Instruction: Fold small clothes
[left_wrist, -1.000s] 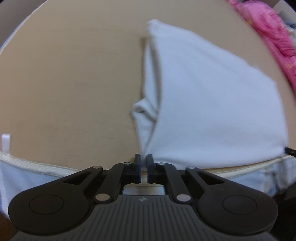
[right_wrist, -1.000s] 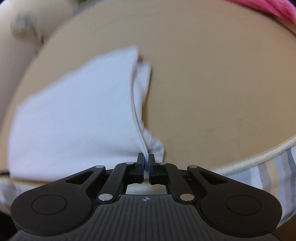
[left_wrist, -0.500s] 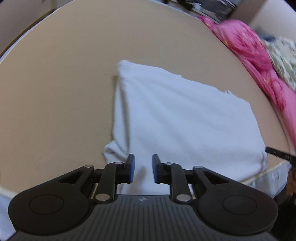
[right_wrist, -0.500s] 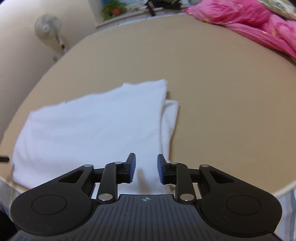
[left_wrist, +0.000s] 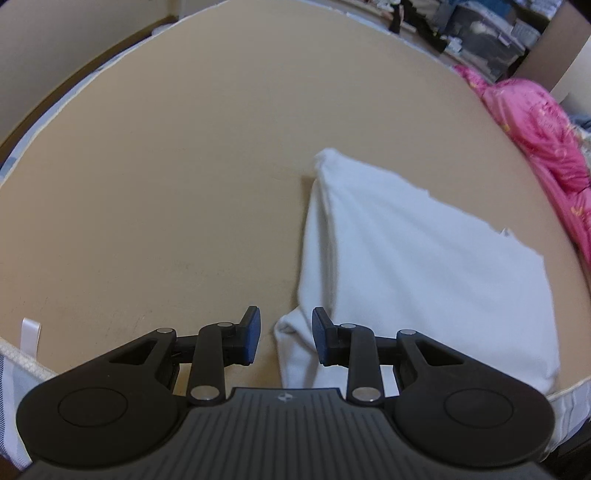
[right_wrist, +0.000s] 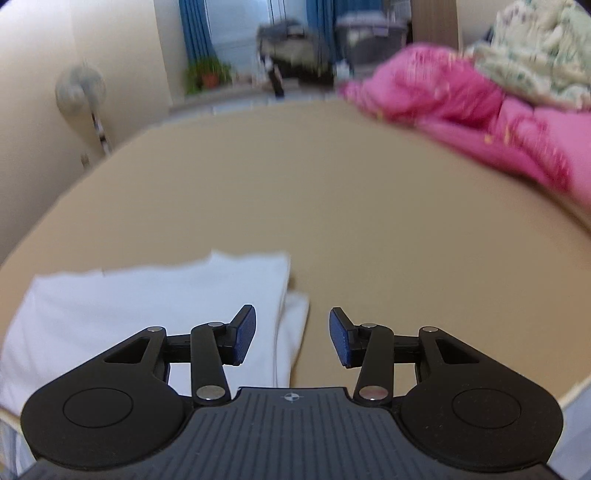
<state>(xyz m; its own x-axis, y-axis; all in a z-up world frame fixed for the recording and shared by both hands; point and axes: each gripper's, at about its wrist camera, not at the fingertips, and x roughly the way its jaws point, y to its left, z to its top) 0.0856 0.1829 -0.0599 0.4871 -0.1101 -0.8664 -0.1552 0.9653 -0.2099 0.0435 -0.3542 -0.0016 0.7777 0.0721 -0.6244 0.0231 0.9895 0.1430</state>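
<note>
A white folded garment (left_wrist: 417, 266) lies flat on the tan bed surface (left_wrist: 166, 184). In the left wrist view it fills the right half, with a small sleeve end near my fingers. My left gripper (left_wrist: 286, 339) is open and empty, above the garment's near left corner. In the right wrist view the garment (right_wrist: 147, 306) lies at the lower left on the tan surface (right_wrist: 369, 240). My right gripper (right_wrist: 291, 339) is open and empty, above the garment's near right edge.
A pink quilt (right_wrist: 480, 122) is heaped at the far right of the bed, also in the left wrist view (left_wrist: 543, 140). A patterned pale blanket (right_wrist: 535, 55) lies behind it. A fan (right_wrist: 81, 92) and a plant (right_wrist: 207, 74) stand beyond the bed.
Both grippers were shut on the garment's near edge a second ago. They have opened, let go of it, and lifted back and up.
</note>
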